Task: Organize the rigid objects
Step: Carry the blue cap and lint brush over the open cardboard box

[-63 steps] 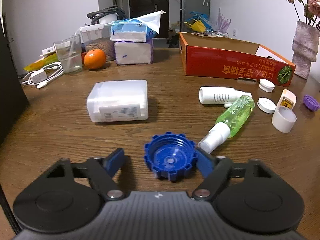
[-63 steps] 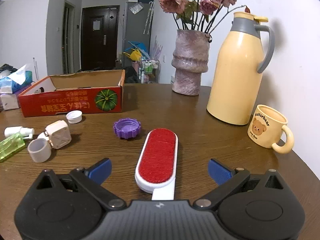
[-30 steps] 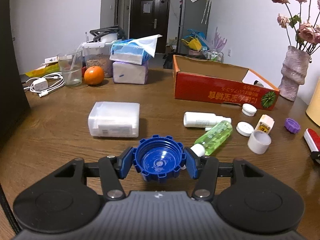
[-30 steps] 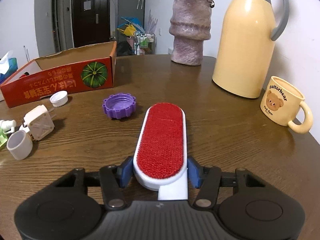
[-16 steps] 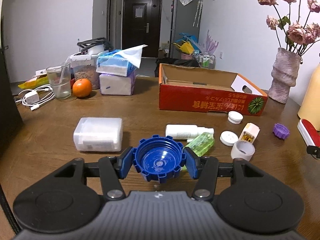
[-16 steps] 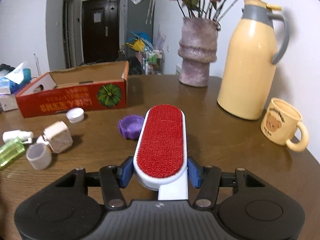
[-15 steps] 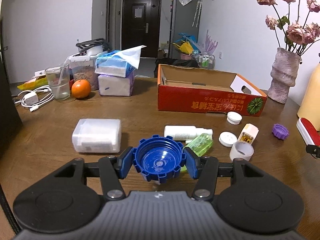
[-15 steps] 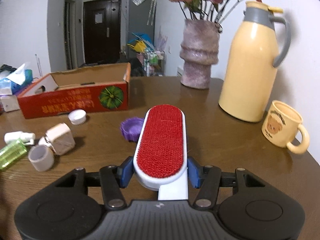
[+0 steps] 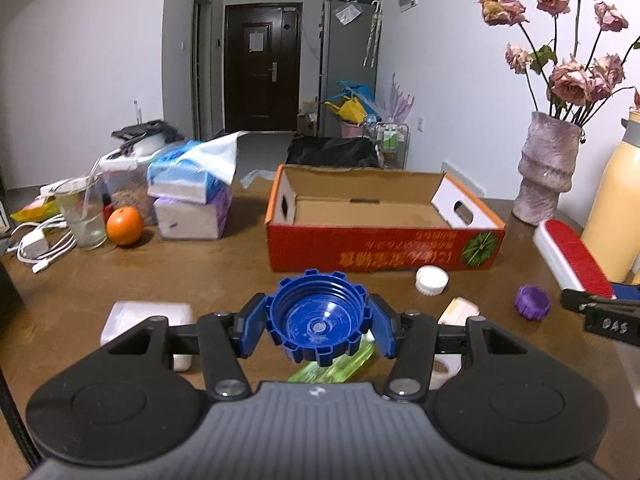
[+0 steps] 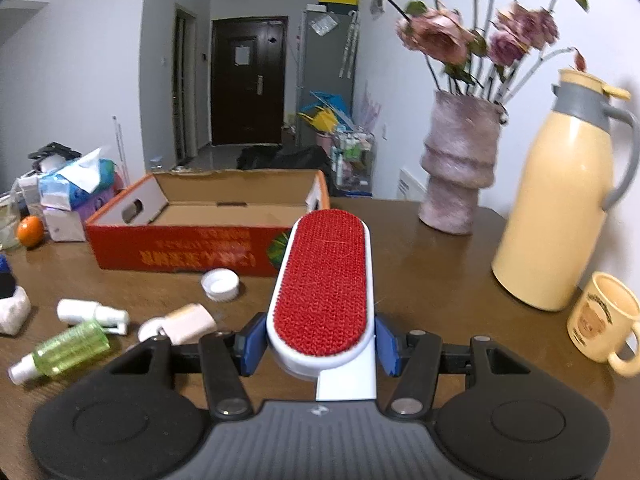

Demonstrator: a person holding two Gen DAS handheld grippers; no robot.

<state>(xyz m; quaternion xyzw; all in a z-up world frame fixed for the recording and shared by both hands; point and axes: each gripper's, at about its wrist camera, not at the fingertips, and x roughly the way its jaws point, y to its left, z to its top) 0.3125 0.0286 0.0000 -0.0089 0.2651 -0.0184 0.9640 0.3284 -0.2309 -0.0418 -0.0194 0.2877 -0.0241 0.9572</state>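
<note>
left gripper (image 9: 318, 326) clamped on blue cap (image 9: 318, 320), right gripper (image 10: 320, 342) clamped on lint brush (image 10: 322, 280); both are best carried level over the cardboard box (image 9: 380, 248) rim before release.

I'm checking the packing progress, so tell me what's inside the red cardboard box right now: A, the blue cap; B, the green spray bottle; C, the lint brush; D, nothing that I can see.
D: the red cardboard box shows only bare cardboard inside in both wrist views, while the blue cap is in the left gripper, the lint brush in the right gripper, and the green spray bottle lies on the table.
</note>
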